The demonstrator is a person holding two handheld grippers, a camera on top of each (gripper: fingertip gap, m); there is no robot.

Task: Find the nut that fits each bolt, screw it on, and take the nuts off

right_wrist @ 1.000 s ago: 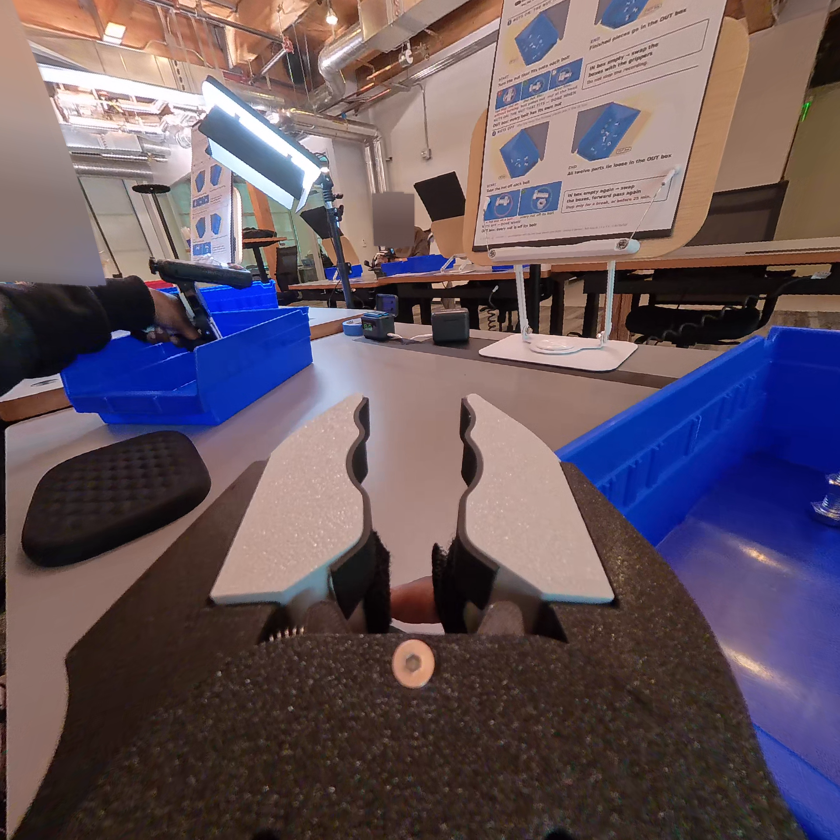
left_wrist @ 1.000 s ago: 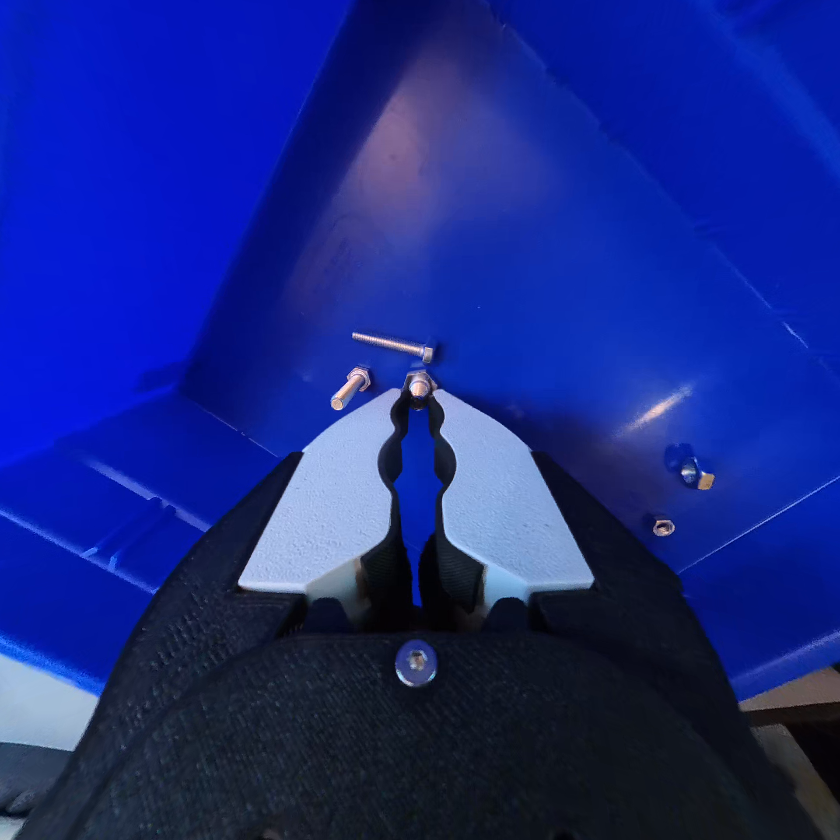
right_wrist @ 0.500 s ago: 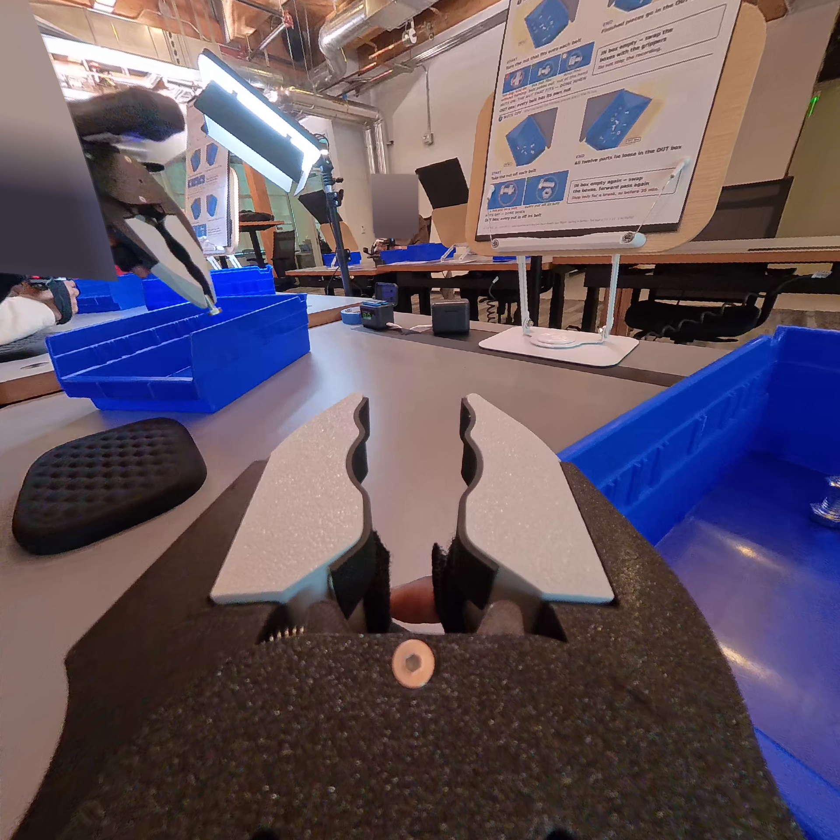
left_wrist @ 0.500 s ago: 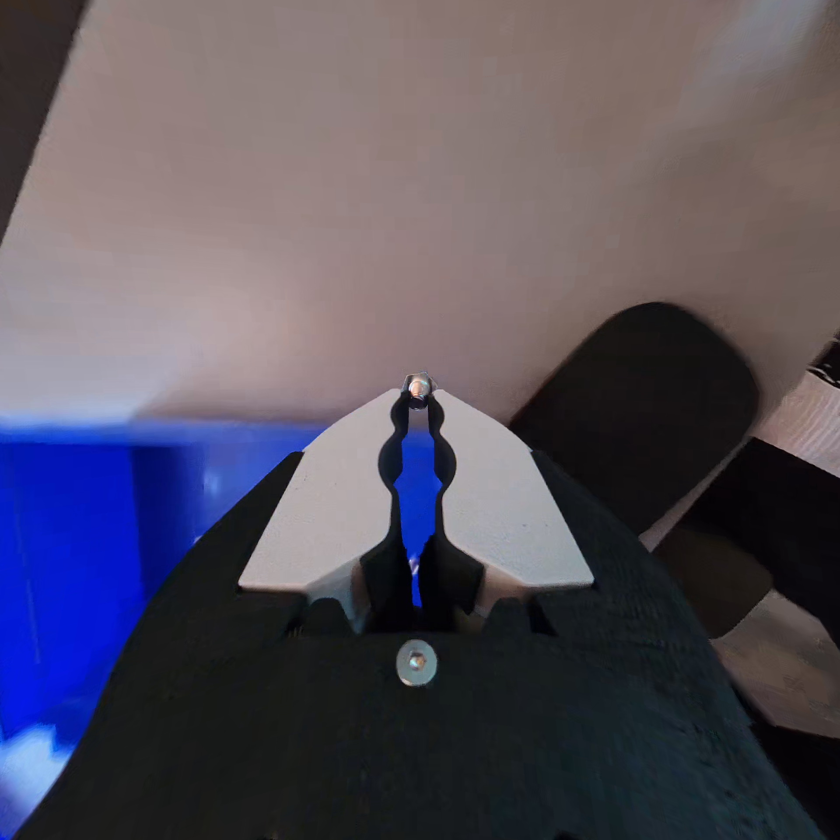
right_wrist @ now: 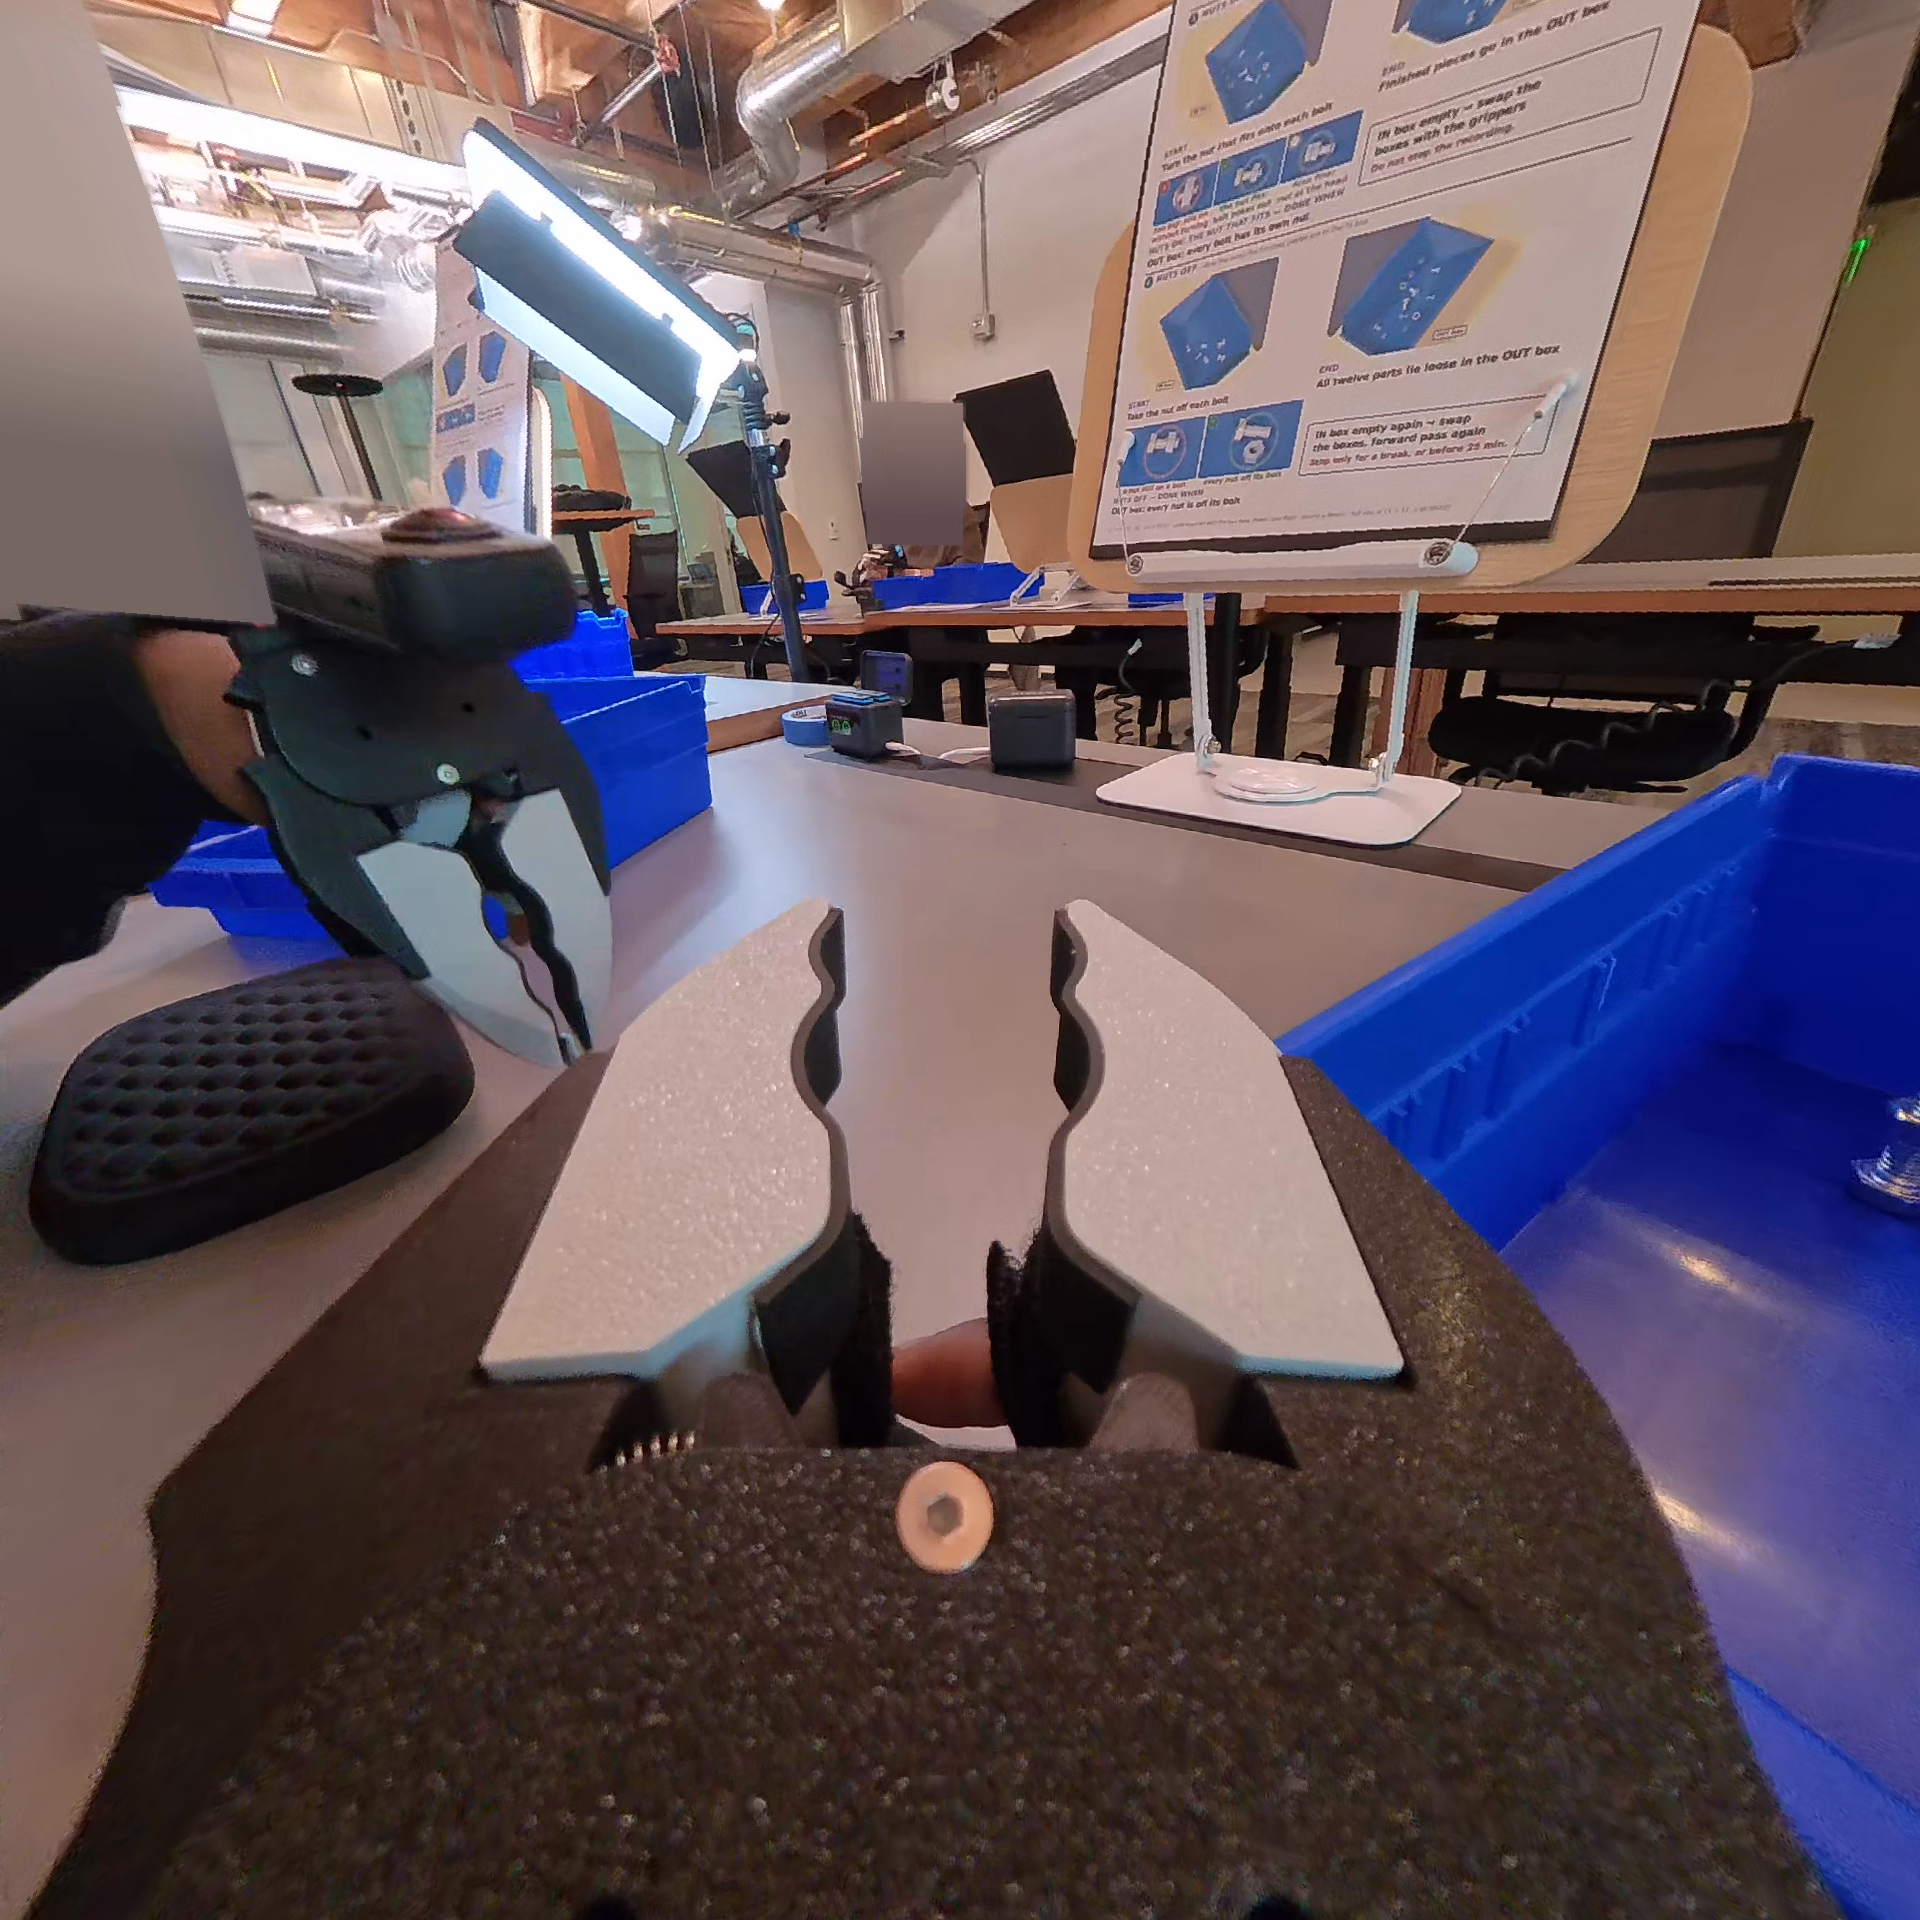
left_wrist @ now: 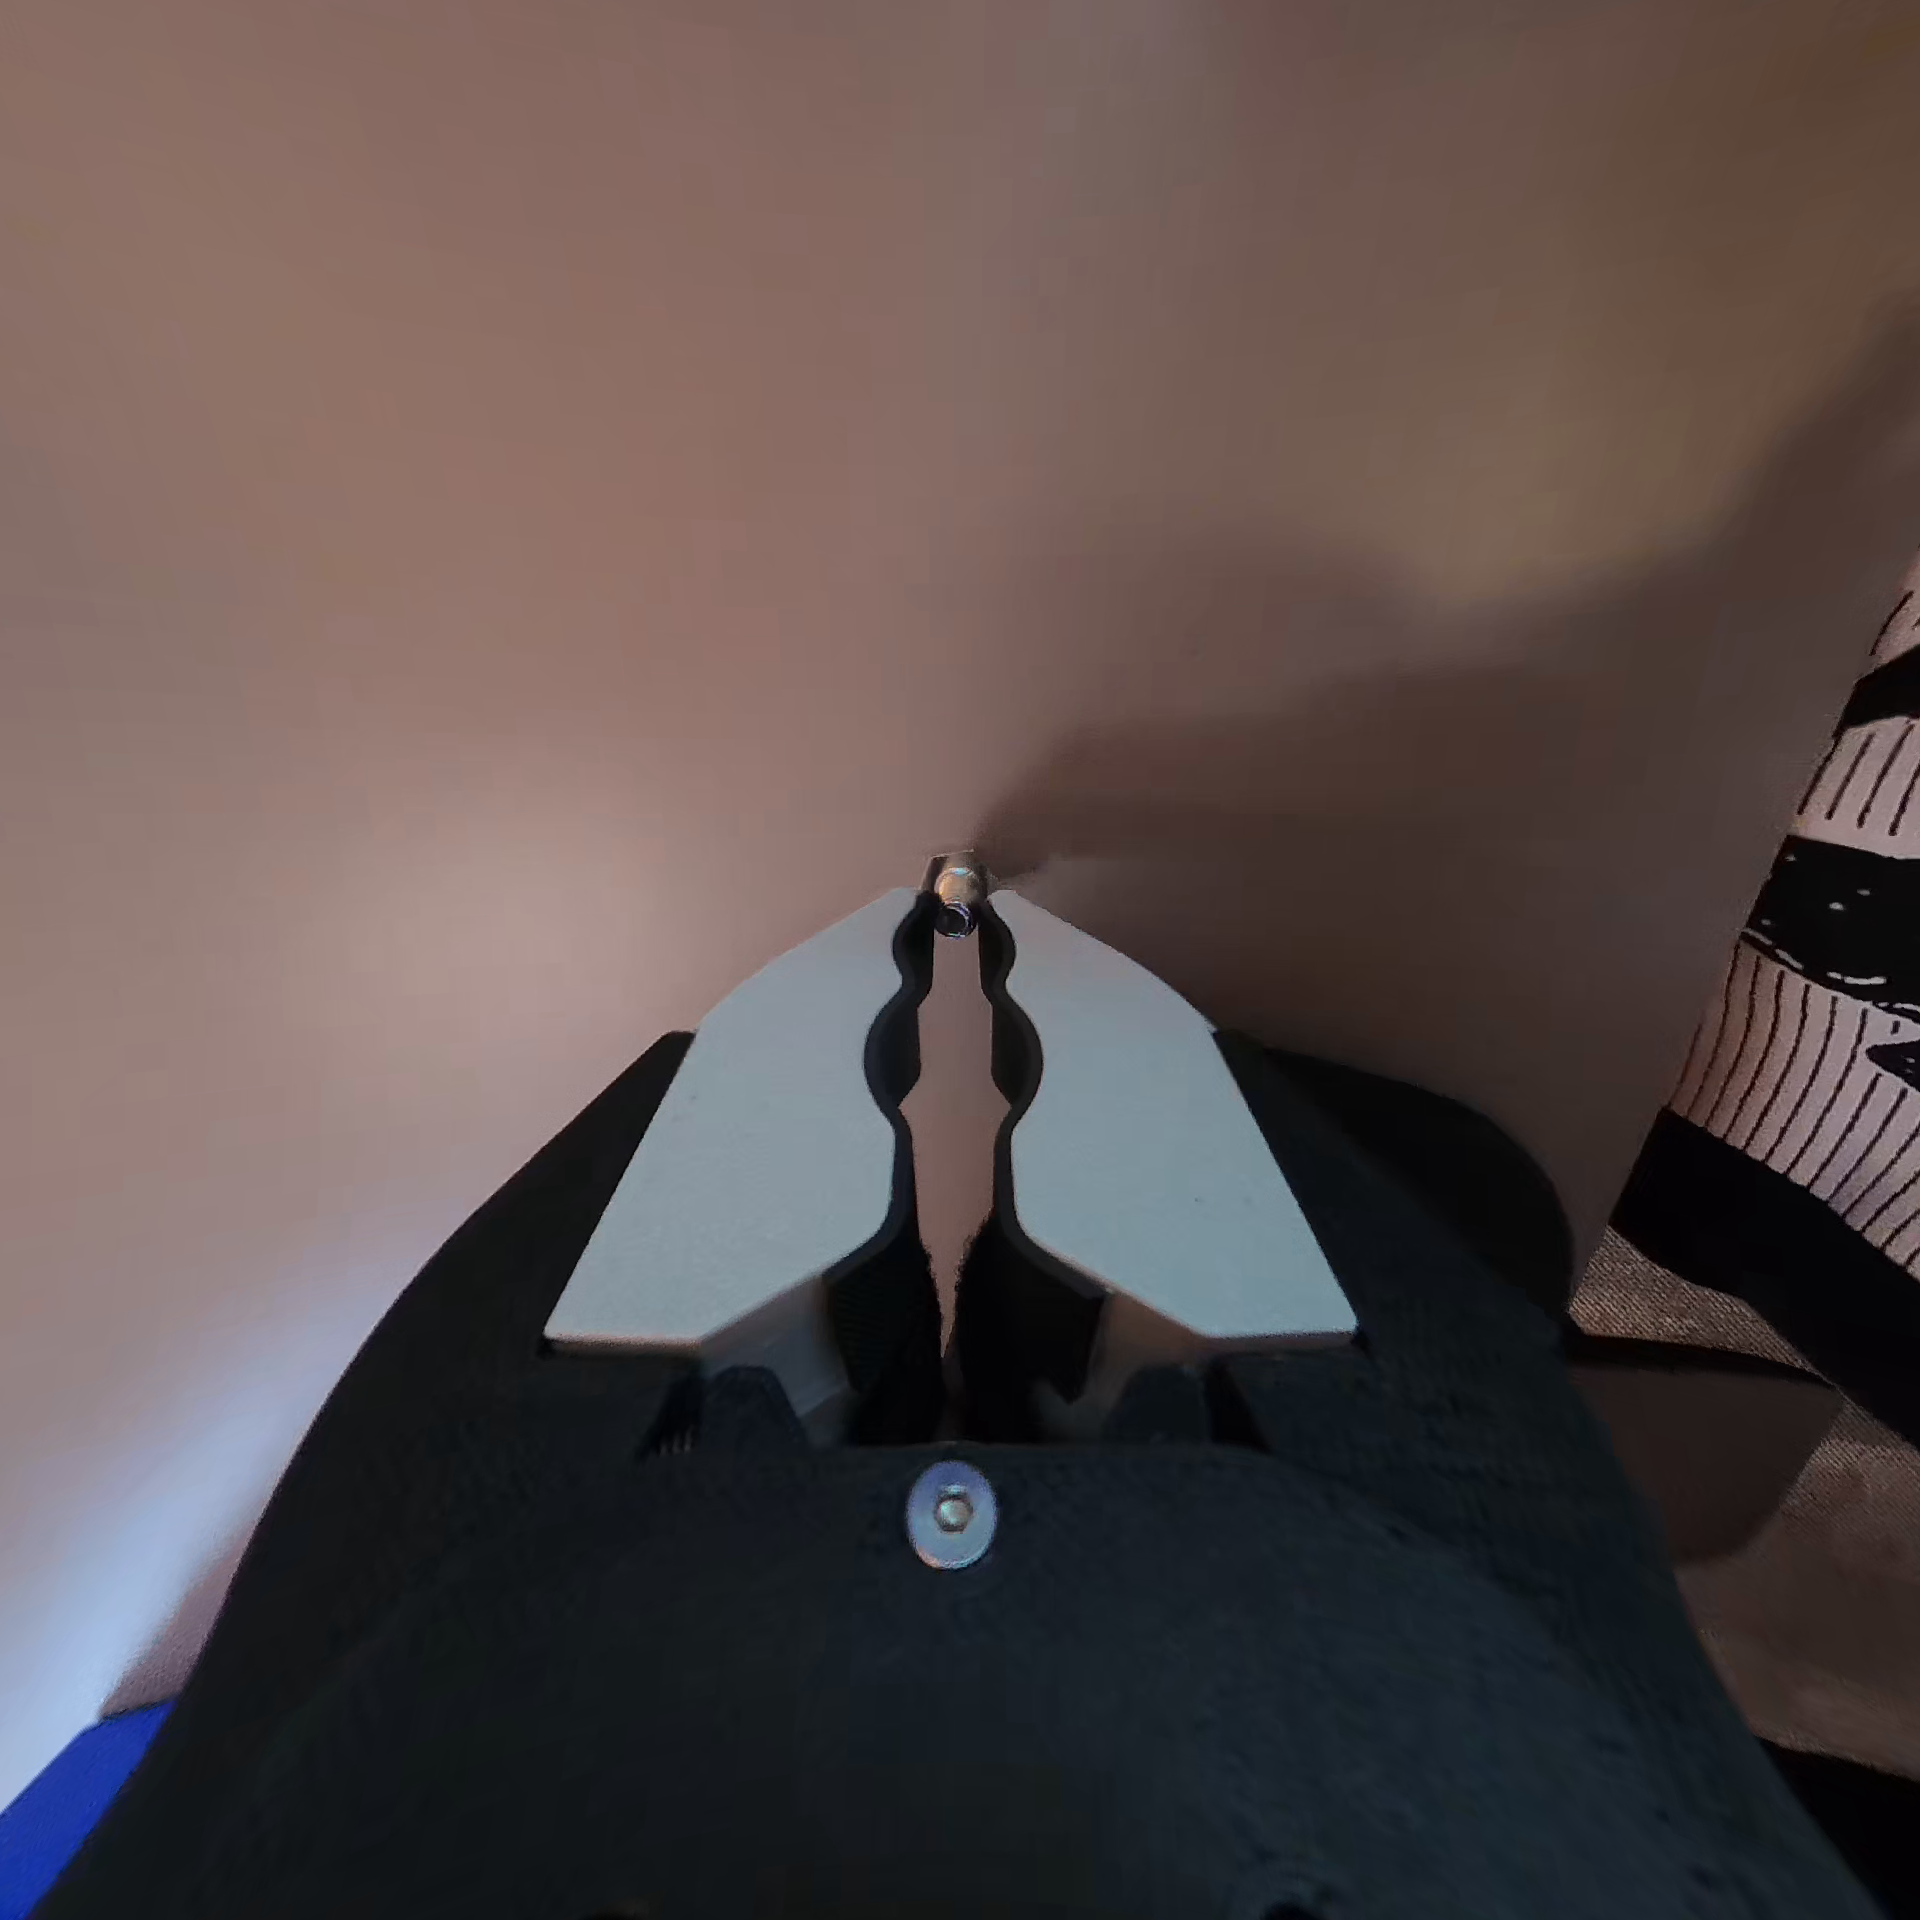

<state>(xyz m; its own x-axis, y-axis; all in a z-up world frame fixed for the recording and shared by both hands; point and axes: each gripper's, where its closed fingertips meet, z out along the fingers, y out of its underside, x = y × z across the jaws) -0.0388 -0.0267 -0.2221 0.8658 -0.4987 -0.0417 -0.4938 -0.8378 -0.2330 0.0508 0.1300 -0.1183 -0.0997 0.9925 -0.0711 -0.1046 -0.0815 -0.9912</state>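
Note:
My left gripper [left_wrist: 956,912] is shut on a small silver bolt [left_wrist: 956,891] that has a nut on it. The bolt sits at the very fingertips, seen end-on, close above the grey table [left_wrist: 727,468]. In the right wrist view the left gripper [right_wrist: 566,1039] points down at the table just left of my right gripper, beside a black pad [right_wrist: 249,1101]. My right gripper [right_wrist: 945,925] is open and empty, low over the table. A blue bin [right_wrist: 1558,987] at its right holds a silver bolt [right_wrist: 1896,1164].
Another blue bin [right_wrist: 644,748] stands at the far left behind the left gripper. An instruction board on a white stand [right_wrist: 1351,281] and small black devices [right_wrist: 1029,727] stand at the back. A black-and-white patterned cloth [left_wrist: 1818,987] is at the right of the left wrist view. Across from one pair of fingers to the other is roughly 20 cm.
The left gripper lifted the bolt out of the far blue bin, carried it right and lowered it to the table beside the right gripper, still gripped. The right gripper stayed open and still.

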